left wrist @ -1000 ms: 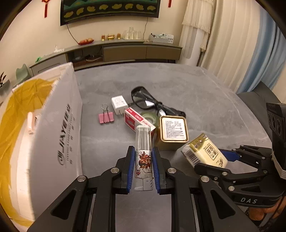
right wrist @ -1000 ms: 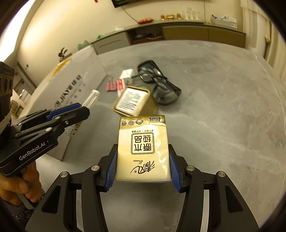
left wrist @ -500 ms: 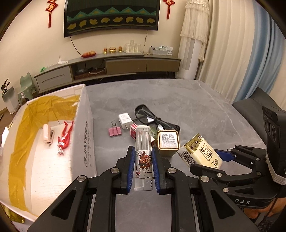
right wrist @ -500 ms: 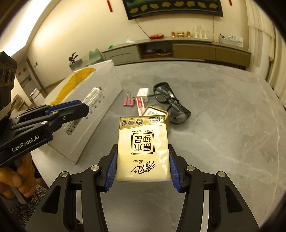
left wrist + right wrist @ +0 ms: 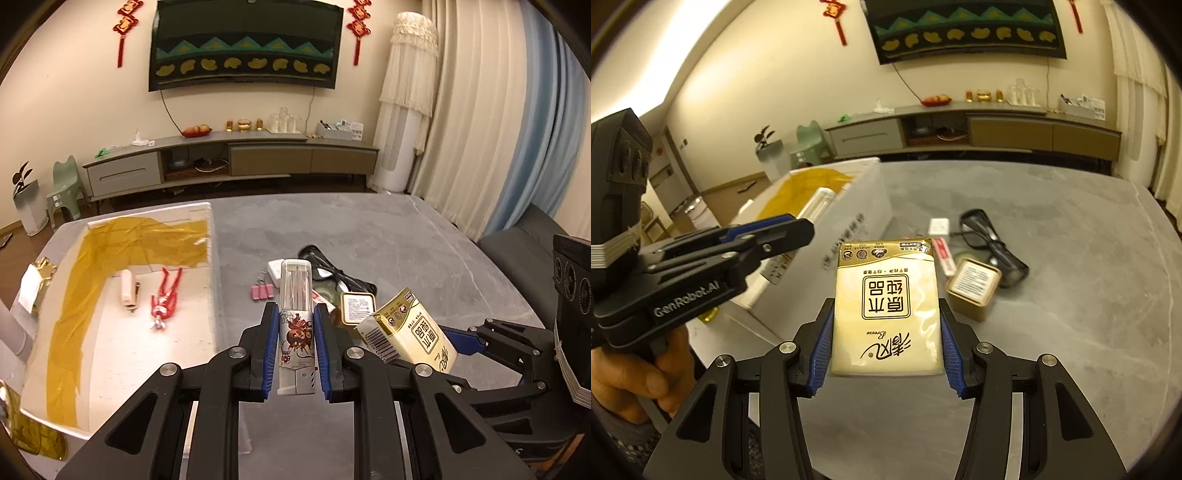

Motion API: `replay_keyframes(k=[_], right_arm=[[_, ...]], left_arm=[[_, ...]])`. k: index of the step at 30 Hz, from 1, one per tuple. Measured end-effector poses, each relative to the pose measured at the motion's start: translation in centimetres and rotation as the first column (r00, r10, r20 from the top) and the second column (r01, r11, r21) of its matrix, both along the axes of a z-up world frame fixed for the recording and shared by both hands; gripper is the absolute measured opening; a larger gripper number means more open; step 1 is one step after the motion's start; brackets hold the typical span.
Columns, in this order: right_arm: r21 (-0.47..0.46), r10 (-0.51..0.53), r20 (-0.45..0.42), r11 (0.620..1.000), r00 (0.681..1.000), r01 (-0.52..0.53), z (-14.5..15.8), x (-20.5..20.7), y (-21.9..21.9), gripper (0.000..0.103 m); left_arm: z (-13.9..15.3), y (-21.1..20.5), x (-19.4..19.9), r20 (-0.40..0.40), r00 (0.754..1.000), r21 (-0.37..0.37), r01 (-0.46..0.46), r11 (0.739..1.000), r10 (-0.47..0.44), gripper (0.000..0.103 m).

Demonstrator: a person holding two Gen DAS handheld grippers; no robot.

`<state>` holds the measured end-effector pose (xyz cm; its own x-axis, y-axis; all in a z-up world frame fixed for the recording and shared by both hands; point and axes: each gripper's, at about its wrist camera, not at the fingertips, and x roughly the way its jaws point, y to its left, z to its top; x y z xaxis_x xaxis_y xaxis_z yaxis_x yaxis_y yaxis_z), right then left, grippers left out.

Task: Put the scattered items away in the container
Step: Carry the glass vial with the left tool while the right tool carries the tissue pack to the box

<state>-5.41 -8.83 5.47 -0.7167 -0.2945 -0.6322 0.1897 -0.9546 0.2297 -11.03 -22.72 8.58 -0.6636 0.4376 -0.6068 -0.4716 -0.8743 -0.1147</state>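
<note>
Tissue pack (image 5: 886, 306), soft and light, sits clamped across its width in the right gripper (image 5: 884, 350) above the table (image 5: 1071, 295); left gripper (image 5: 295, 354) pinches a stiff, slippery clear-topped tube (image 5: 296, 325) low down, beside the white box (image 5: 147, 332); squeezing harder would crumple the pack.

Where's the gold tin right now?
Still on the grey table, right of the white box: the gold tin sits beside the black glasses in the left wrist view, just beyond the tissue pack held by the right gripper.
</note>
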Motion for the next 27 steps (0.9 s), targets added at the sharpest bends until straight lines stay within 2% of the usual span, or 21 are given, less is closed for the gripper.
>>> replay_keyframes(k=[11, 27], right_arm=[[-0.001, 0.041, -0.038, 0.999, 0.998, -0.041, 2.4, -0.3, -4.2, 0.054], [0.038, 0.111, -0.086, 0.993, 0.99, -0.108, 5.3, -1.6, -9.2, 0.054]], left_arm=[[2.1, -4.8, 0.3, -0.036, 0.998, 0.066, -0.053, 0.996, 0.055, 0.02], [3.0, -10.3, -1.2, -0.037, 0.989, 0.145, -0.136, 0.98, 0.142, 0.02]])
